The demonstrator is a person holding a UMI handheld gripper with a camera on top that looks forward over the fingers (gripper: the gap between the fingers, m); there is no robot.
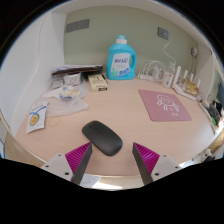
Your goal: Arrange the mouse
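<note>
Two fingers of the gripper (112, 158), each with a magenta pad, stand wide apart and hold nothing; the flat black oval computer mouse (102, 137) lies on the pale wooden worktop (150, 130) just ahead of them and slightly to the left, set at a slant, not yet between the pads. Further off to the right lies a pink square mouse mat (163, 104), which is probably where the mouse belongs. To do this step well, I would bring the fingers forward and a little left so the mouse sits squarely between them, turn the gripper to match the slant, and close across its narrow sides low down, since the smooth rounded shell may slip. At the far side stands a blue plastic detergent bottle (121, 60) with a white label; its writing is too small to read. A small packet (37, 119) at the left carries print I cannot make out either
</note>
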